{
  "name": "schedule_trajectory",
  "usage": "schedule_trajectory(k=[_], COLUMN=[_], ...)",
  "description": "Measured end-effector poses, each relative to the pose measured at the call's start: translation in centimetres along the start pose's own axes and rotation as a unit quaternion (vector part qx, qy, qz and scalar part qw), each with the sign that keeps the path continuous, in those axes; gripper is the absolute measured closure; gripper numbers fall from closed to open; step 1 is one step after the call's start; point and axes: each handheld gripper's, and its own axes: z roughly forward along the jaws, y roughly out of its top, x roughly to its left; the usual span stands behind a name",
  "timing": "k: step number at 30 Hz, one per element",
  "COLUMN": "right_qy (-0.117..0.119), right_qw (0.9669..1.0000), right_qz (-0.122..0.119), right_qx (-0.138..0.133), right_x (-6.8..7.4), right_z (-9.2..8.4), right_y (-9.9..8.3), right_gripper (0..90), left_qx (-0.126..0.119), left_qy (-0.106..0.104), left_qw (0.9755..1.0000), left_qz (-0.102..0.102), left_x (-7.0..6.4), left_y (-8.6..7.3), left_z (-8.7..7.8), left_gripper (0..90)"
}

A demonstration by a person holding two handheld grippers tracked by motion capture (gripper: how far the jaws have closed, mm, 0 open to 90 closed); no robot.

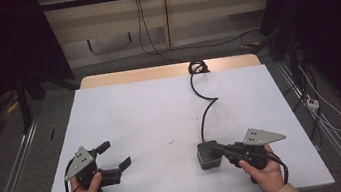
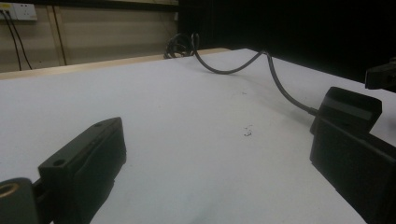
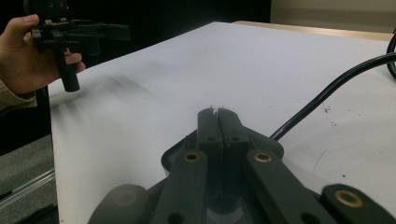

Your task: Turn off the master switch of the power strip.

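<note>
Near right part of the white counter (image 1: 160,107): a dark power brick (image 1: 208,155) lies flat, its cable (image 1: 205,106) running from the far side of the block toward the far edge, where it ends in a small coil.

Right tongs (image 1: 219,148): tips over the brick's top, coming in from the right. In the right gripper view the two jaws stand pressed together, no gap visible between the pads; the right tongs (image 3: 218,122) sit above the brick (image 3: 182,147), and whether the tips pinch a ridge on it or just rest there is hard to tell from this angle. Nothing is plainly held.

Left tongs (image 1: 116,156): wide open, empty, near left part of the counter, well apart from the brick. The left gripper view looks between the spread jaws across bare counter to the brick (image 2: 348,109) at right.

Key relation: the brick lies directly under the right tips, its cable axis running near-to-far, so the right hand is much the nearer. Judged, a real grasp calls for spreading the right jaws to straddle the block across its width.
</note>
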Motion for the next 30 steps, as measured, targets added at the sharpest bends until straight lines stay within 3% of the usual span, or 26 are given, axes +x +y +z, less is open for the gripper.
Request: schedule_trajectory(k=[30], right_qy=[0.007], right_qw=[0.9997], right_qz=[-0.013], right_qx=[0.018], right_x=[0.26], right_z=[0.47], right_y=[-0.37], right_gripper=[90.0], left_qx=[-0.001], left_qy=[-0.005], left_qw=[1.0000], left_qz=[0.004], left_x=[-0.16], left_y=[0.08], left_z=[0.16], left_gripper=[3.2])
